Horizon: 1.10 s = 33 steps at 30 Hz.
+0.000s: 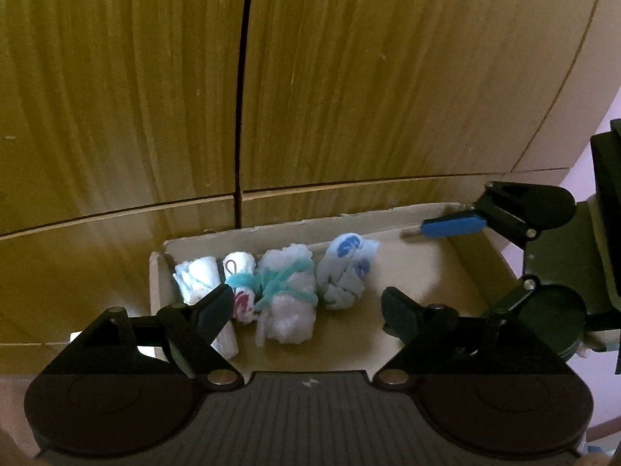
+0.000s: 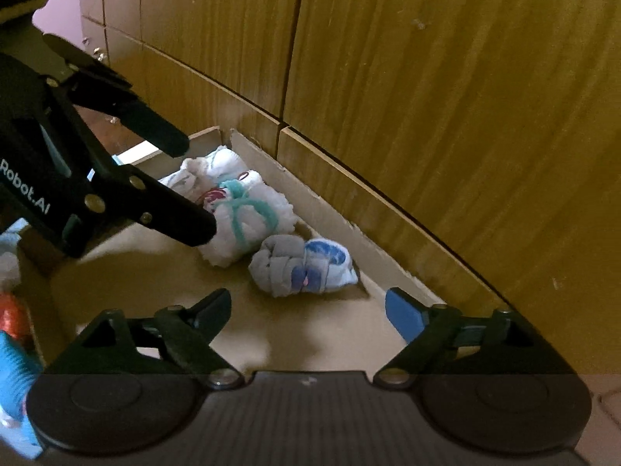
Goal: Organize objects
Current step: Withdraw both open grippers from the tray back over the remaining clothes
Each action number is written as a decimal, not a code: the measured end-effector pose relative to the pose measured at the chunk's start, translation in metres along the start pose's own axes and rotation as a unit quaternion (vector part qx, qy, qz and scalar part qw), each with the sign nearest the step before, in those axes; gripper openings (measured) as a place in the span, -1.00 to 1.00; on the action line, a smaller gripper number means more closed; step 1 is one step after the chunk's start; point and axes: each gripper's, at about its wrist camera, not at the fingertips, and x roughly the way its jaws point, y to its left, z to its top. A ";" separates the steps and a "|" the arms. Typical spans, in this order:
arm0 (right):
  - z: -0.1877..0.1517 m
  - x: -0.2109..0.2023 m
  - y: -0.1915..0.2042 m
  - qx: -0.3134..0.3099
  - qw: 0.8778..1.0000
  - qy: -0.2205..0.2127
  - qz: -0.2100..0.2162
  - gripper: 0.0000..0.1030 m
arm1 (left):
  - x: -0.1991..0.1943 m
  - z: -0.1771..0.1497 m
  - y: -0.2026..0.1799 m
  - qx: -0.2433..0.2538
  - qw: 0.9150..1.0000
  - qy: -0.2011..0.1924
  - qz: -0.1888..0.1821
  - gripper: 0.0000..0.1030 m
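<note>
Here, left gripper (image 1: pixel 304 308) and right gripper (image 2: pixel 306 312) angled down over cardboard box (image 1: pixel 407 225), jaws apart

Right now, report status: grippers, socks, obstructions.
Left gripper open, empty. Right gripper open, empty. Four sock bundles lined up in the cardboard box. Nothing in the way.

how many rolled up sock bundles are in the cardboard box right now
4, in a row along the cardboard box's back wall: plain white bundle far left, red-marked bundle, fluffy teal-tied bundle, grey-blue bundle rightmost. More may be hidden.
</note>
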 end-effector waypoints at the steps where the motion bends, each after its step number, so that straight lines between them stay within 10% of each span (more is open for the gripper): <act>1: -0.001 -0.002 0.003 0.005 1.000 0.001 -0.002 0.66 | -0.003 -0.001 -0.001 0.001 1.000 -0.002 0.006 0.71; 33: -0.009 -0.036 0.043 0.188 0.977 0.046 -0.089 0.86 | -0.052 -0.039 -0.006 -0.037 0.995 0.020 0.093 0.78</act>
